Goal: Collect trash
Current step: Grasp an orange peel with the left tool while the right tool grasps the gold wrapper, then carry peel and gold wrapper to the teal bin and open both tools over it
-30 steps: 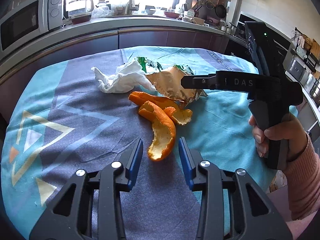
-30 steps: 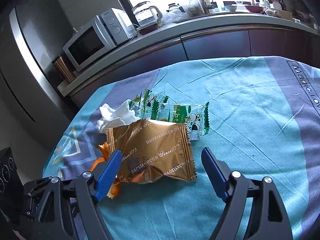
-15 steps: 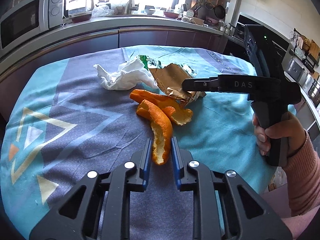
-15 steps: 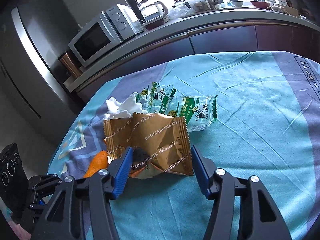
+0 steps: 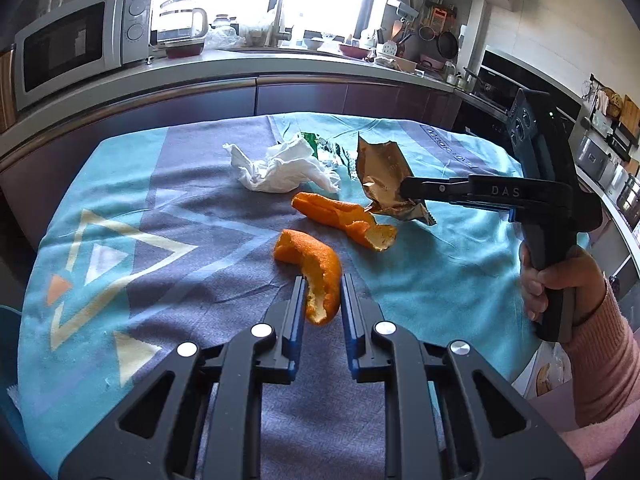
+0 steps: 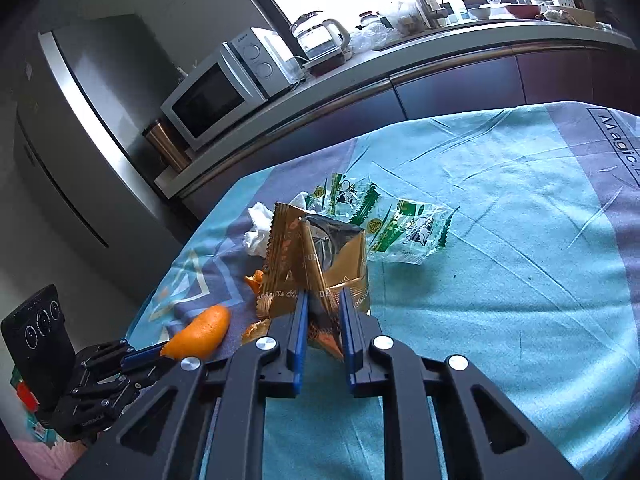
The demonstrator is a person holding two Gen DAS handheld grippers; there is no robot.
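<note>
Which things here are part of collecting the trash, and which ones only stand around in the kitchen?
Trash to collect:
- orange peel, in the left claw
- second orange peel
- gold wrapper, the right claw closing on it
- white tissue
- green wrappers

Just around:
- microwave
- kettle
- fridge

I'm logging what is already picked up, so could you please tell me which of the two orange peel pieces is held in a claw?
The curved orange peel, pinched in the left claw. The longer peel lies free on the cloth.
</note>
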